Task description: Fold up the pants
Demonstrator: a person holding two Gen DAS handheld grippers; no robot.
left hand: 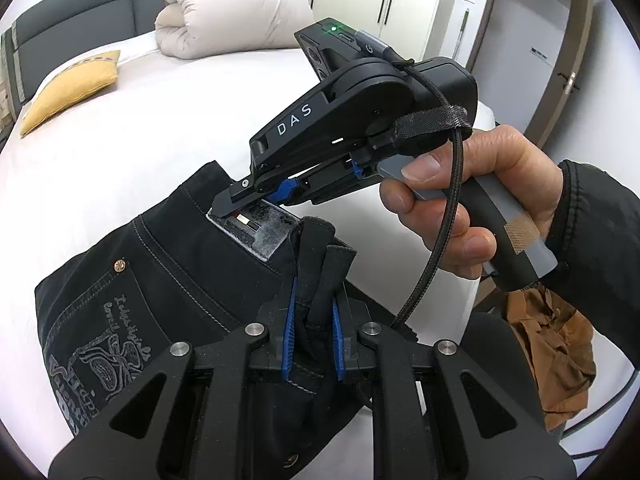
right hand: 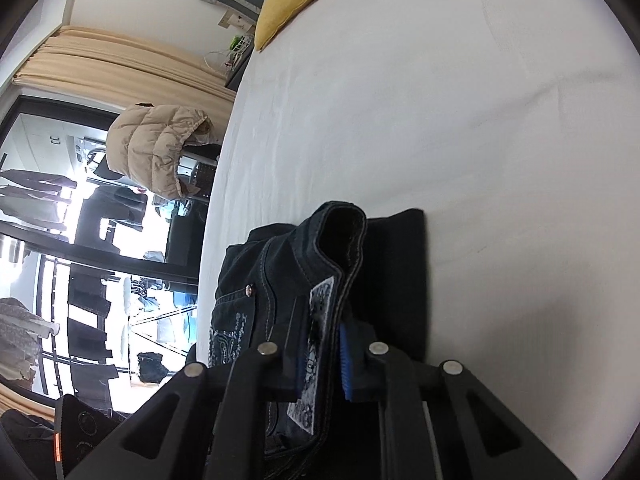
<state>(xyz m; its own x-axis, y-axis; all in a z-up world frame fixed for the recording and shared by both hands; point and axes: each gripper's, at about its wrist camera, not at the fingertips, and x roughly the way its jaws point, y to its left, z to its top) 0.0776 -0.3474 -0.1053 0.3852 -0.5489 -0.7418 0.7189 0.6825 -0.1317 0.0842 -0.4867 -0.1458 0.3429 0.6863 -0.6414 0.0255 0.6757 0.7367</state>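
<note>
The dark denim pants point(left hand: 160, 264) lie on the white bed point(left hand: 168, 120), with an embroidered back pocket and a waistband patch point(left hand: 256, 232) showing. My left gripper point(left hand: 314, 308) is shut on a bunched fold of the pants' fabric. My right gripper point(left hand: 240, 204), held by a hand, is shut on the waistband at the patch. In the right wrist view the right gripper point(right hand: 324, 360) clamps the waistband with the patch point(right hand: 316, 344), and the pants point(right hand: 280, 272) hang folded over the bed point(right hand: 440, 120).
A yellow cushion point(left hand: 72, 88) and a rolled white duvet point(left hand: 232, 16) lie at the head of the bed. A door point(left hand: 552, 40) stands at right. A beige puffer jacket point(right hand: 156, 148) hangs beside the bed near a window.
</note>
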